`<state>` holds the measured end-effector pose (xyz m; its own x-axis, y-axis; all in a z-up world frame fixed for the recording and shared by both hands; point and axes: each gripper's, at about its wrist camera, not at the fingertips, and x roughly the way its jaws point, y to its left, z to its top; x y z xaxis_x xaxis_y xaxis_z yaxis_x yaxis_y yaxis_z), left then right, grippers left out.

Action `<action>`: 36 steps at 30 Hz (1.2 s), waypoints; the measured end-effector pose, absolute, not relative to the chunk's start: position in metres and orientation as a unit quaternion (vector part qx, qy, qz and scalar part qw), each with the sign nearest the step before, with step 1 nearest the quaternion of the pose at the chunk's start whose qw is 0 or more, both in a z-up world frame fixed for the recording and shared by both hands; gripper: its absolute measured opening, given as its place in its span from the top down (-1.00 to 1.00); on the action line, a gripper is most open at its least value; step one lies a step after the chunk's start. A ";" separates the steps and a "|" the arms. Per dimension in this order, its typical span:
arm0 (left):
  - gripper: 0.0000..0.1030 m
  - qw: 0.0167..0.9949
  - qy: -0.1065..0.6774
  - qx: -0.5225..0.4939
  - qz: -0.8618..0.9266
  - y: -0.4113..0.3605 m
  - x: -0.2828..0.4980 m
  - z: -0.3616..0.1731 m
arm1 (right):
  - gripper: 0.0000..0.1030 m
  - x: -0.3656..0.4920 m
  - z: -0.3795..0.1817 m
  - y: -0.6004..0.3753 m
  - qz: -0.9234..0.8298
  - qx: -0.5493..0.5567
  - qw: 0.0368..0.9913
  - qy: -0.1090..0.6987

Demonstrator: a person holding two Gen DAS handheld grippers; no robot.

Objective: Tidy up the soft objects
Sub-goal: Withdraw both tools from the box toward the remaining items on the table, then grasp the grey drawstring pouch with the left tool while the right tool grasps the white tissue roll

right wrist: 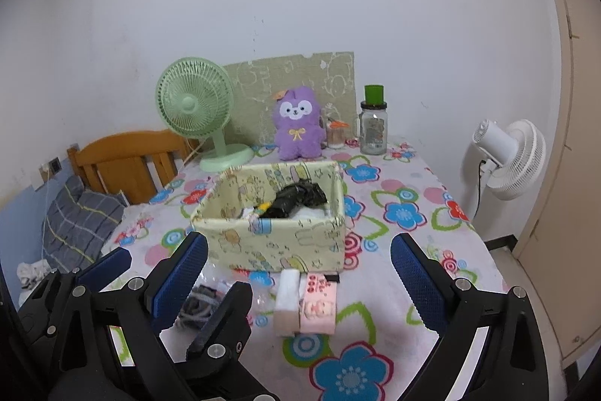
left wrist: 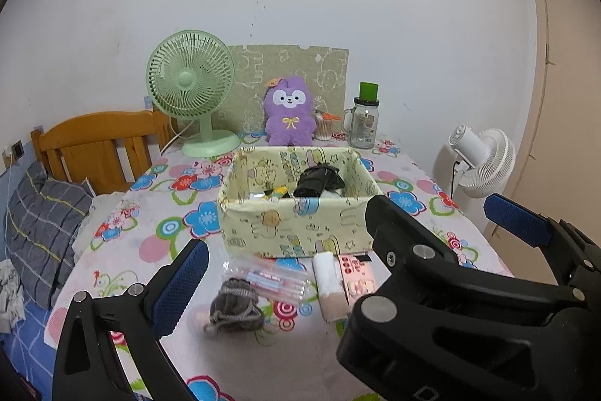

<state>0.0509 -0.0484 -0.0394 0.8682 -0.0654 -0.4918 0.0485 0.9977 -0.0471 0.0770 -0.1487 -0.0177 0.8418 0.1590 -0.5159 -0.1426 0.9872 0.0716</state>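
A pale yellow fabric box (left wrist: 289,228) (right wrist: 278,243) stands mid-table holding a black bundle (left wrist: 319,181) (right wrist: 296,200) and small items. In front of it lie a grey knitted pouch (left wrist: 234,305) (right wrist: 199,305), a clear plastic bag (left wrist: 270,282), a white-and-beige roll (left wrist: 332,284) (right wrist: 287,301) and a pink packet (left wrist: 355,275) (right wrist: 319,305). My left gripper (right wrist: 161,273) is open and empty above the pouch. My right gripper (right wrist: 300,280) is open and empty over the roll; it shows in the left wrist view (left wrist: 447,217).
A green fan (left wrist: 195,89), purple plush (left wrist: 289,111), glass jar with green lid (left wrist: 364,119) and cotton-swab pot (left wrist: 323,126) stand at the table's back. A white fan (right wrist: 507,160) stands right of the table. A wooden headboard (left wrist: 101,141) and pillow (left wrist: 41,228) lie left.
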 end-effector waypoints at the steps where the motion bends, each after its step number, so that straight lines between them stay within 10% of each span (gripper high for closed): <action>1: -0.99 0.967 0.253 -0.018 -0.029 -0.048 0.049 -0.043 | -0.93 0.075 -0.020 -0.149 0.079 0.013 0.960 0.270; 36: -0.98 0.950 0.313 0.013 0.007 -0.022 0.080 -0.134 | -0.85 0.099 -0.125 -0.125 0.071 0.017 0.938 0.340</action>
